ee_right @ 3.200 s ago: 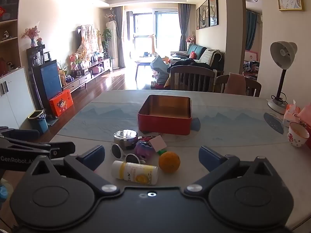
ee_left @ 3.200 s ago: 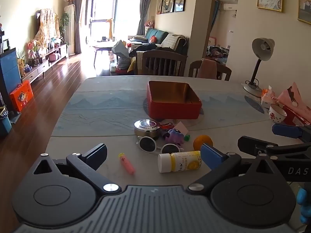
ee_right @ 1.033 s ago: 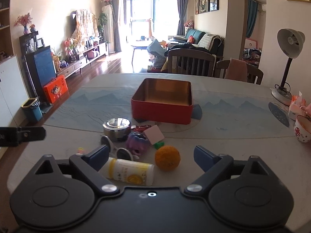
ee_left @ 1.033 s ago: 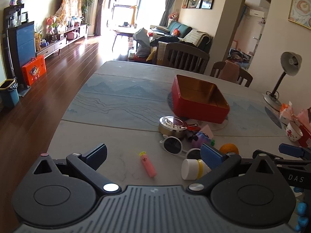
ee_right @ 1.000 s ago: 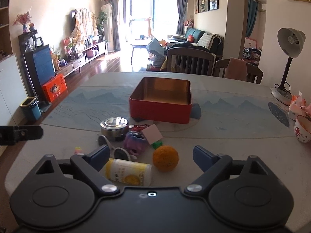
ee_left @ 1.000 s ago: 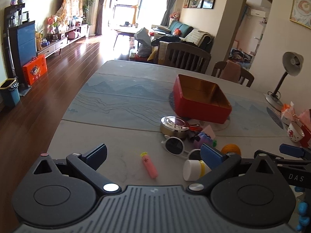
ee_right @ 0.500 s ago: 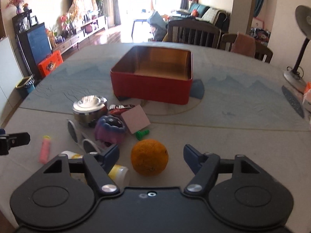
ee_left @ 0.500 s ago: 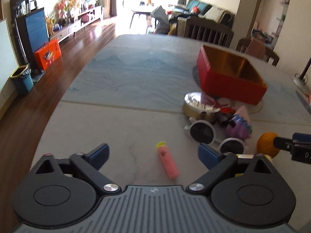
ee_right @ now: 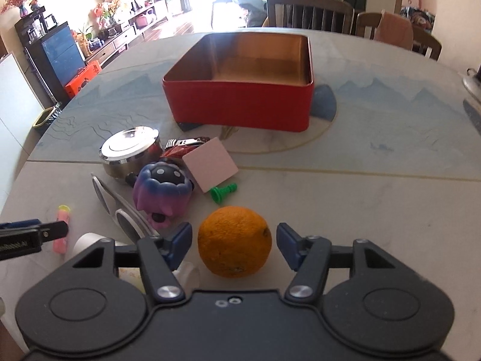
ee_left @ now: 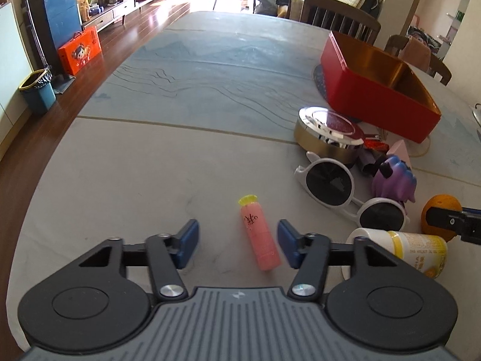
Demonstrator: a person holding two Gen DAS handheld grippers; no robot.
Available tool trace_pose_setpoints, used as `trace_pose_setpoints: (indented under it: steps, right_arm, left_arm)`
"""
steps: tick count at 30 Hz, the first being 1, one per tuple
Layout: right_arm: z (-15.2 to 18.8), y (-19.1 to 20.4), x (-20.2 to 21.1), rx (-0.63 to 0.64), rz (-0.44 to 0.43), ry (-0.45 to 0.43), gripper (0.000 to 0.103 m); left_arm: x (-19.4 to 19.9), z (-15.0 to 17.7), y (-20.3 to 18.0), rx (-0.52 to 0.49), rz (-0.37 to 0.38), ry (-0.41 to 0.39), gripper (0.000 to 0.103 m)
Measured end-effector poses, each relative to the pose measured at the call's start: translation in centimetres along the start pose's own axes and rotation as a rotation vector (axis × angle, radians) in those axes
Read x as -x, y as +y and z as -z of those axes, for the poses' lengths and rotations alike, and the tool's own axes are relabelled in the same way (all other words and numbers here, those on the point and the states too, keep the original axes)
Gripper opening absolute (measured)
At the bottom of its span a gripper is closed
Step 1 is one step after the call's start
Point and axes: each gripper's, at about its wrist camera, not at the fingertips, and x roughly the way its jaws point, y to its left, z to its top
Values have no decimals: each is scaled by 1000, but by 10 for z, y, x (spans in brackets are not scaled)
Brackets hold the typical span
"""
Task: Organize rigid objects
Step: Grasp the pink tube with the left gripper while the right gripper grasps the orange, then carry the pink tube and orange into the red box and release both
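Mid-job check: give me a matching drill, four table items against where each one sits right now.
Items:
1. orange
2. pink tube
3. red tin
4. green pawn

Places:
A. lying between the orange and the pink card
B. between the left gripper's fingers, untouched
C. far side of the clutter, empty
D. between the right gripper's fingers, not yet pinched

Pairs: 1-D, 2-B, 3-C, 4-A

Wooden chairs (ee_right: pixel 309 15) behind the table (ee_left: pixel 180 96) — orange suitcase (ee_left: pixel 79 49) beside
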Motion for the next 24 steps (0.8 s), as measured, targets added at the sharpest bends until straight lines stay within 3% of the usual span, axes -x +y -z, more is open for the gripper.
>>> trace_pose_setpoints:
  steps: [3, 5, 7, 19, 24]
  right_arm:
    - [-1, -2, -1, -6, -10, 3, 54]
    - [-1, -3, -1, -10, -17, 4, 53]
    - [-1, -4, -1, -9, -22, 3, 53]
    - [-16, -10, 13, 27, -44, -30, 53]
    - [-38, -13, 28, 77, -50, -74, 53]
  left_arm:
    - [0, 0, -3, -7, -15, -6, 35]
    - [-1, 0, -4, -9, -19, -7, 31]
    - [0, 0, -5, -13, -19, -8, 15]
    - [12, -11, -8, -12, -14, -38, 15]
    - [25, -30, -11, 2, 32, -56, 15]
